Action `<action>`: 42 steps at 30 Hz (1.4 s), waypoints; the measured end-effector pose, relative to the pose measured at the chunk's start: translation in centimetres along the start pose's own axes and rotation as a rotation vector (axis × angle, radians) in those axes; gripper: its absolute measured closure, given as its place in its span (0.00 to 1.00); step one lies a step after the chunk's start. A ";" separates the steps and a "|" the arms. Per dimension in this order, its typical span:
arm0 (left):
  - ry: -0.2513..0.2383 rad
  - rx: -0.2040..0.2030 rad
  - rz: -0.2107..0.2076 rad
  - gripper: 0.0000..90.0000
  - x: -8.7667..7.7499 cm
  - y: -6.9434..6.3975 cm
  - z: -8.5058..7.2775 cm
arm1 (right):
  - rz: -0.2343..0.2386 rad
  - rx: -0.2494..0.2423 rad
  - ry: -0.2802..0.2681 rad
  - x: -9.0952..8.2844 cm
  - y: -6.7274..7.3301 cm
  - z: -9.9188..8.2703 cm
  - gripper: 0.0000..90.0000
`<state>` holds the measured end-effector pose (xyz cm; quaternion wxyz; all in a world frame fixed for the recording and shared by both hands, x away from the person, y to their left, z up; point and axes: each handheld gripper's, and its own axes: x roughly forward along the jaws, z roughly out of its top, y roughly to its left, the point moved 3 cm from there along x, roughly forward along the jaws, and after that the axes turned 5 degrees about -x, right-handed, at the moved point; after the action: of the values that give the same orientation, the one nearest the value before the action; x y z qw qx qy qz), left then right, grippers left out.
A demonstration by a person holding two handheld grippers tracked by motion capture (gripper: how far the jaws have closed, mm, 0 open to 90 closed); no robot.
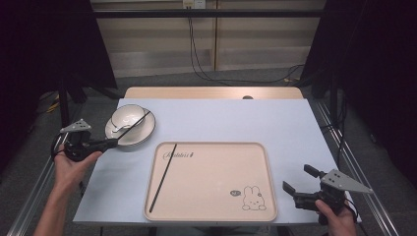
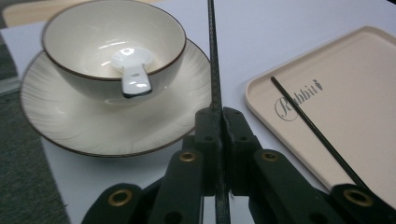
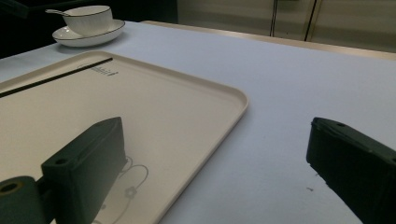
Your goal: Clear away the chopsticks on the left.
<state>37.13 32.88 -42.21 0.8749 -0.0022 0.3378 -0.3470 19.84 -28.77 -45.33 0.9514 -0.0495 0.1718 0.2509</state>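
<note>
Two chopsticks: one lying diagonally on the beige tray, the other clamped between the closed fingers of the left gripper, slanting up across the bowl on its saucer. White spoon resting inside the bowl. Right gripper beside the tray's right edge above the bench, fingers spread wide apart and empty.

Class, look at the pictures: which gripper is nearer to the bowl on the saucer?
Left. The left gripper sits at the saucer's edge beside the bowl, shut on a chopstick. The right gripper is open, across the tray.
</note>
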 end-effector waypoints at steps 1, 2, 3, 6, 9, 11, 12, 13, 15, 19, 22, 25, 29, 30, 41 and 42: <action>-0.007 -0.010 0.007 0.95 -0.5 -0.1 0.0 | -0.001 -0.001 0.000 0.0 0.0 0.0 0.05; -0.008 -0.018 0.005 0.95 -0.7 -0.3 -0.1 | 0.000 -0.001 0.000 0.0 0.0 0.0 0.05; -0.008 -0.012 -0.001 0.95 -0.8 -0.6 -0.3 | 0.000 0.000 0.000 0.0 0.0 0.0 0.05; 0.003 -0.013 0.001 0.95 -0.9 -1.3 -0.6 | 0.000 -0.002 0.001 0.0 0.0 0.0 0.05; -0.004 -0.028 -0.008 0.95 -0.9 -2.3 -0.9 | 0.002 -0.004 0.001 0.1 0.0 0.0 0.05; -0.011 -0.049 -0.018 0.95 -0.9 -3.1 -1.1 | 0.004 -0.003 0.000 0.1 0.1 0.0 0.05; -0.013 -0.055 -0.027 0.95 -0.9 -3.4 -1.2 | 0.006 -0.005 0.000 0.0 0.1 0.0 0.05; -0.010 -0.059 -0.033 0.95 -0.8 -3.8 -1.4 | 0.004 -0.004 0.000 0.0 0.0 0.0 0.05; -0.012 -0.065 -0.032 0.95 -0.8 -4.7 -1.7 | 0.000 -0.001 -0.001 0.0 0.0 0.0 0.05; -0.018 -0.093 -0.023 0.95 -0.9 -5.5 -2.2 | -0.001 -0.002 -0.002 0.0 0.1 0.0 0.05; -0.005 -0.098 -0.009 0.95 -1.0 -6.7 -2.8 | 0.003 -0.006 -0.001 0.0 0.2 0.0 0.05; 0.003 -0.097 -0.004 0.95 -1.2 -7.4 -3.0 | 0.005 -0.005 -0.002 0.0 0.2 0.1 0.05; 0.000 -0.110 0.004 0.95 -1.5 -8.7 -3.5 | 0.003 -0.007 -0.002 0.0 0.2 0.1 0.05; -0.002 -0.110 0.002 0.95 -1.5 -9.0 -3.7 | 0.003 -0.007 -0.001 0.0 0.2 0.1 0.05; -0.036 -0.182 0.082 0.95 -1.3 -12.8 -4.8 | 0.005 -0.008 -0.001 0.0 0.3 0.1 0.05; -0.039 -0.189 0.089 0.95 -1.2 -13.2 -4.9 | 0.004 -0.008 -0.001 0.0 0.3 0.1 0.05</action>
<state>25.65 24.73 -42.16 0.8918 -0.0766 0.3516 -0.2744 19.70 -28.48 -45.24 0.9507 -0.0531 0.1703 0.2535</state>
